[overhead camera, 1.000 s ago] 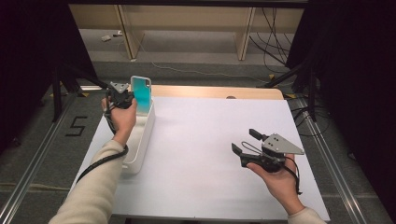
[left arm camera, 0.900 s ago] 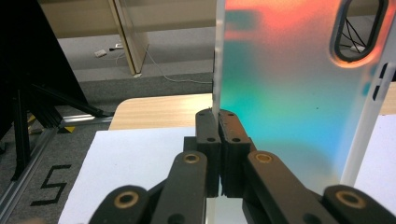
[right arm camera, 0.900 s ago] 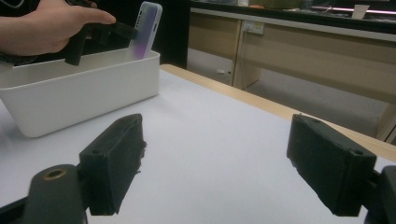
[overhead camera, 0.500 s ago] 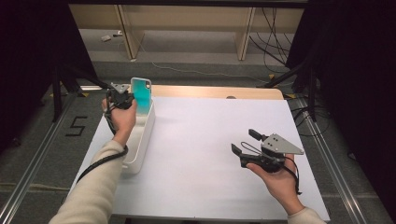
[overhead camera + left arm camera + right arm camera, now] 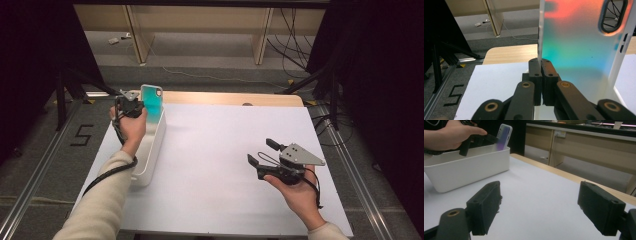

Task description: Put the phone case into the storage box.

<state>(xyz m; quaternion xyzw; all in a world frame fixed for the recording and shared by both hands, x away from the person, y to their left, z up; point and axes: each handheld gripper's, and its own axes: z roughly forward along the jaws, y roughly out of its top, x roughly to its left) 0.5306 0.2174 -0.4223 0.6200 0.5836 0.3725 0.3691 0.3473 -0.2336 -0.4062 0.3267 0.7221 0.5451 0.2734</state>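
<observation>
A translucent phone case (image 5: 151,99) with a teal and orange sheen stands upright over the far end of a long white bin (image 5: 150,150). My left gripper (image 5: 142,107) is shut on the case's left edge. In the left gripper view the jaws (image 5: 540,63) pinch that thin edge, and the case (image 5: 579,42) shows its camera cutout at the top right. My right gripper (image 5: 261,151) rests in the hand at the table's right side, open with nothing between its jaws. The right gripper view looks between its open pads (image 5: 549,205) toward the bin (image 5: 469,170) and the case (image 5: 503,137).
A white sheet (image 5: 225,150) covers most of the wooden table (image 5: 225,98). Metal rails run along both sides of the table. Wooden furniture legs and cables lie on the floor beyond the far edge.
</observation>
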